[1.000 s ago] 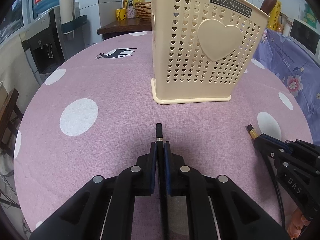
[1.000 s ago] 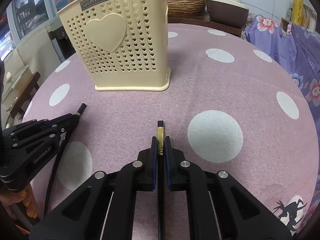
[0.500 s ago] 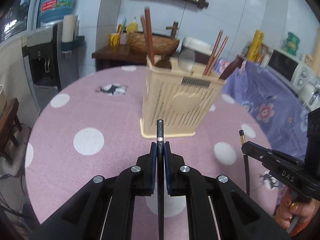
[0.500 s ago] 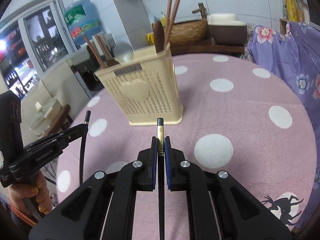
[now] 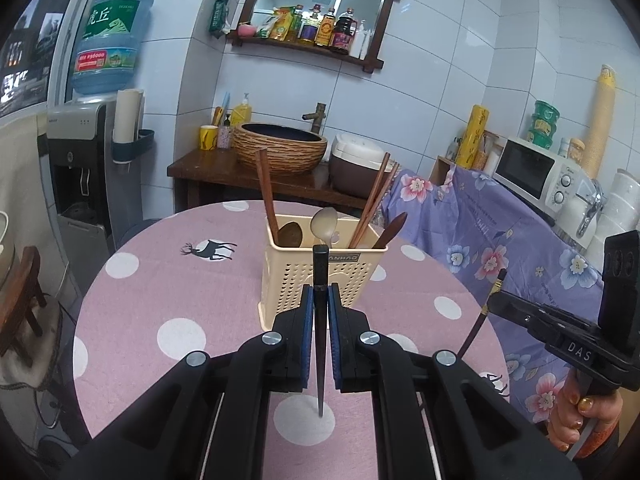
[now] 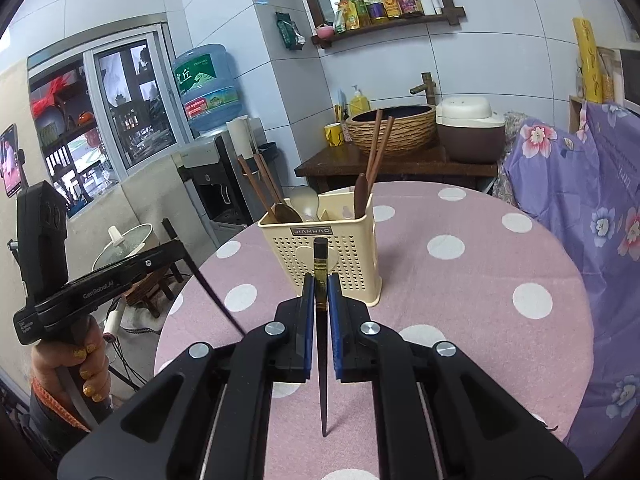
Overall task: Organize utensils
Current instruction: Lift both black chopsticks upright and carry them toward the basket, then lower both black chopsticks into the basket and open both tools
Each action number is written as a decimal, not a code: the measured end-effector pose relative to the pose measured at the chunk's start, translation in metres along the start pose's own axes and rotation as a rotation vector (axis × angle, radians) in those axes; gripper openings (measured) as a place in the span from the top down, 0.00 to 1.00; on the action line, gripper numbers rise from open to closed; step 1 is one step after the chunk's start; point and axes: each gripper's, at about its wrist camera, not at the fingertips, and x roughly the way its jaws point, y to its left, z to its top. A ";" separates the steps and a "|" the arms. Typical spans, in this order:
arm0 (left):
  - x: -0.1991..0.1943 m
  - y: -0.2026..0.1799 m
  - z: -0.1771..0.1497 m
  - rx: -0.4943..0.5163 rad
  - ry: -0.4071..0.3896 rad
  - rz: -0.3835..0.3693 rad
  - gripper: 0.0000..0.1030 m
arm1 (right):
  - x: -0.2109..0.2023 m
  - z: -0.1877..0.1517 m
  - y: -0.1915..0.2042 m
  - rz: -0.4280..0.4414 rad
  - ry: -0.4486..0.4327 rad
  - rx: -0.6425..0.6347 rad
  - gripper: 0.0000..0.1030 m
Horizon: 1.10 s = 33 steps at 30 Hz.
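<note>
Above the round pink polka-dot table (image 5: 168, 280), the left gripper (image 5: 320, 300) and right gripper (image 6: 320, 292) each pinch 1 dark chopstick (image 5: 319, 320), lifted for carrying; next, I judge, tips go down into the cream perforated plastic holder (image 5: 304, 276).

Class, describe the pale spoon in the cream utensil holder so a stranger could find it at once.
On the pink polka-dot table stands a cream perforated utensil holder. Among the things standing in it, the pale spoon rises near the middle, bowl upward. Everything around it is dark or reddish wood.
</note>
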 end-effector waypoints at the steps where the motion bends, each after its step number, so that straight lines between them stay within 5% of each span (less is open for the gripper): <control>1: 0.000 -0.001 0.000 0.004 -0.001 0.001 0.92 | 0.000 0.000 0.001 -0.001 0.000 -0.004 0.92; 14: -0.003 -0.004 0.019 0.028 -0.013 -0.001 0.92 | 0.005 0.028 0.011 0.007 0.005 -0.042 0.92; 22: -0.030 -0.008 0.095 0.049 -0.120 -0.015 0.92 | -0.003 0.111 0.030 0.005 -0.092 -0.079 0.92; 28: -0.033 -0.010 0.161 0.043 -0.206 0.049 0.92 | -0.003 0.180 0.047 -0.072 -0.211 -0.105 0.92; 33: -0.002 -0.006 0.165 0.032 -0.180 0.090 0.92 | 0.033 0.187 0.040 -0.148 -0.216 -0.090 0.92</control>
